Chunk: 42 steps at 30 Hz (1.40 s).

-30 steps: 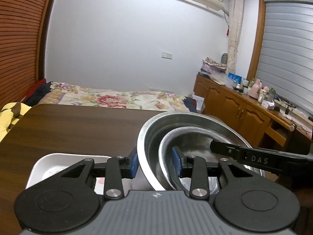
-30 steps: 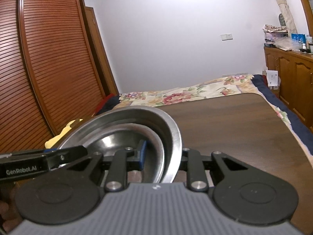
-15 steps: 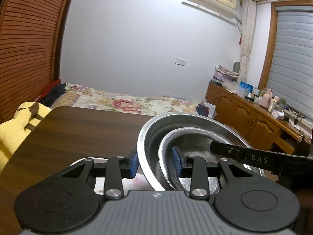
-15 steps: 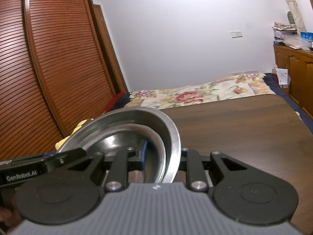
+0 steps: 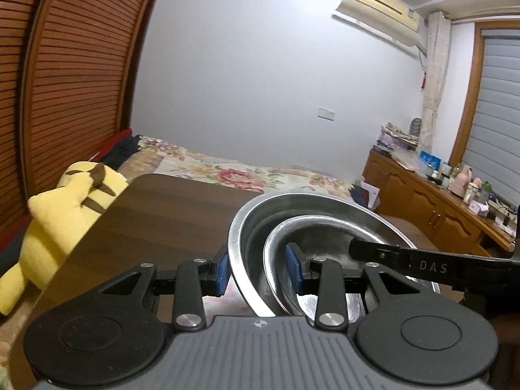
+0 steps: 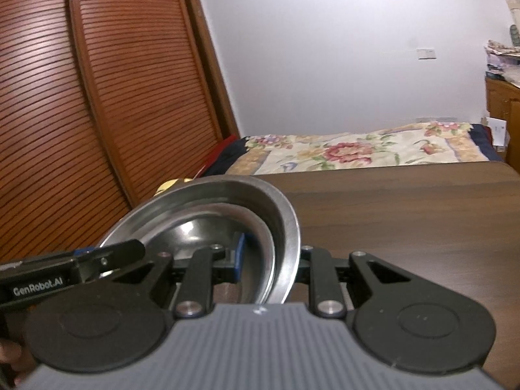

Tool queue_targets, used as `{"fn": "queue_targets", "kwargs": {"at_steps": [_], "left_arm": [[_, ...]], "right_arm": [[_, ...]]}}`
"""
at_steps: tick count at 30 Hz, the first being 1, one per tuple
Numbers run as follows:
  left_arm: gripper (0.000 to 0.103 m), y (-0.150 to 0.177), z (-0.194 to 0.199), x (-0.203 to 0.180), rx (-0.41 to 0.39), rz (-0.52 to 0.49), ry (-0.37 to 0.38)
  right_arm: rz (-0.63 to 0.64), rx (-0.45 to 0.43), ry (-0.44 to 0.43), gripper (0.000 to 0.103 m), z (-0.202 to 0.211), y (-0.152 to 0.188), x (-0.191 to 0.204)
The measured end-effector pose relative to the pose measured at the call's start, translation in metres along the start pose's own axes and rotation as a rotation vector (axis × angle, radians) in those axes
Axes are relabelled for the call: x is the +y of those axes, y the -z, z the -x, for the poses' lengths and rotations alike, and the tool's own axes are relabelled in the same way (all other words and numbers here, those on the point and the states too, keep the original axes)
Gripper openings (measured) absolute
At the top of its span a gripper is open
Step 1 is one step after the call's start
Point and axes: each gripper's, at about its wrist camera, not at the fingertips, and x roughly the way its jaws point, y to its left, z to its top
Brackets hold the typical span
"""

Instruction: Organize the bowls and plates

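We carry two nested steel bowls, the outer bowl (image 5: 247,227) with the inner bowl (image 5: 325,227) sitting in it, lifted above the dark table (image 5: 169,217). Our left gripper (image 5: 258,271) is narrowly parted and clamped on both rims on one side; our right gripper (image 6: 269,260) is nearly closed, pinching both rims on the opposite side. The steel is slick and each hold is only a rim pinch, so if our hands drift apart or tilt unevenly, the stack could slip or the inner bowl slide out over the table.
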Motion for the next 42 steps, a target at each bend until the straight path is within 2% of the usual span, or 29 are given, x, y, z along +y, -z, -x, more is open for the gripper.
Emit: {"fn": "queue_targets", "kwargs": {"at_steps": [11, 27, 42], "left_arm": [[0.037, 0.005, 0.002, 0.016, 0.016, 0.016, -0.026], [0.037, 0.013, -0.012, 0.021, 0.054, 0.021, -0.043], [0.037, 0.019, -0.020, 0.020, 0.056, 0.001, -0.049]], "right_arm": [[0.045, 0.051, -0.015, 0.024, -0.012, 0.005, 0.020], [0.054, 0.095, -0.009, 0.024, -0.017, 0.018, 0.023], [0.058, 0.089, -0.011, 0.024, -0.018, 0.021, 0.022]]}}
